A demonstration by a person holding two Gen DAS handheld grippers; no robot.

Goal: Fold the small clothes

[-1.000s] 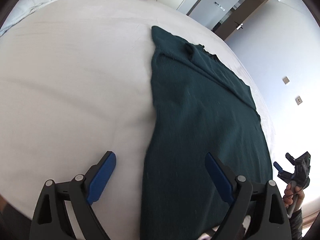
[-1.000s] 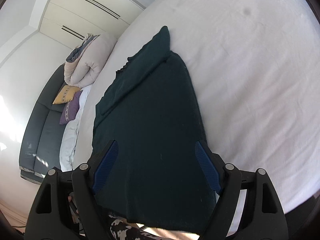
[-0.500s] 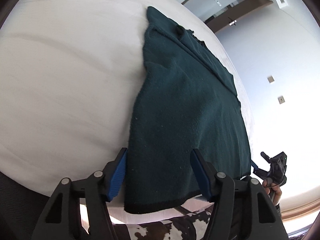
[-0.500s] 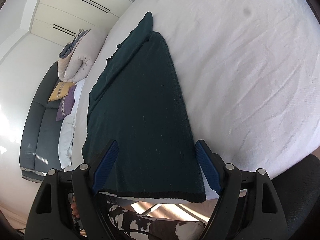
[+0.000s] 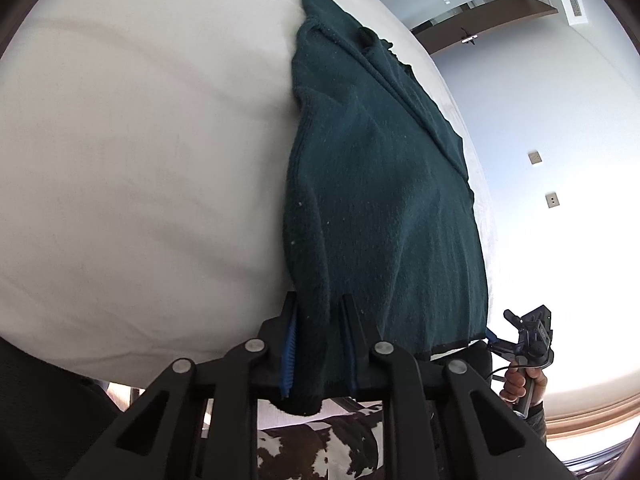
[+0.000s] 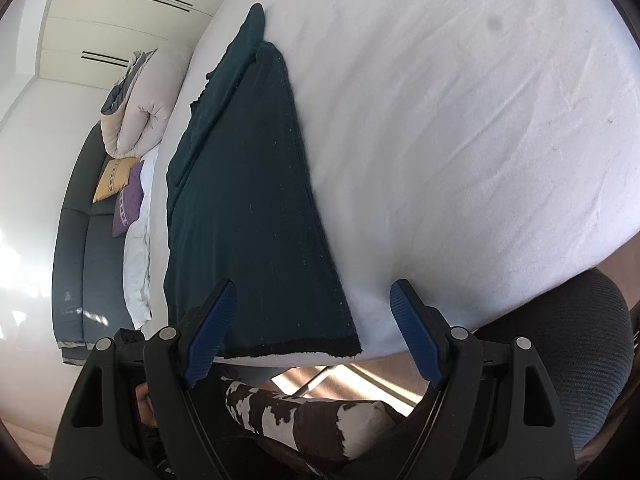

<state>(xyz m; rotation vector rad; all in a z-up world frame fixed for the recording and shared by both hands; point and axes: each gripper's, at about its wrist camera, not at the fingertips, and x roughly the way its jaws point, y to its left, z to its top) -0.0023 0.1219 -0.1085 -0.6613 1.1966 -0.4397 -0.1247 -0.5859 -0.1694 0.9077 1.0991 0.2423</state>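
- Left wrist view: the left gripper (image 5: 320, 340) is now clamped on the near left corner of the dark green garment (image 5: 384, 200). Half a second ago its blue pads stood apart on either side of that corner; now the hem cloth is bunched between them and a fold of it hangs below the jaws.
- Left wrist view: the garment lies lengthwise on the white bed (image 5: 140, 180), hem at the near edge of the mattress, with an already folded-in part lying along its far right side. Where it is pinched, the left edge puckers into a ridge.
- Left wrist view: the right gripper (image 5: 494, 338) shows at the garment's near right corner, held in the person's right hand (image 5: 520, 380). From here its jaw state cannot be read.
- Right wrist view: the right gripper (image 6: 312, 330) has its pads wide apart, as in the earlier frames. The garment's (image 6: 248, 208) near right hem corner lies flat between them, ungripped, on the bed (image 6: 460, 140).
- Right wrist view: a sofa (image 6: 76, 240) with cushions and a rolled duvet (image 6: 148, 100) lie beyond the bed.
- Assessment: one corner is secured, one is not. The right pads probably have to pinch the hem corner before the bottom edge can be lifted evenly; lifting on the left alone would likely skew the cloth.
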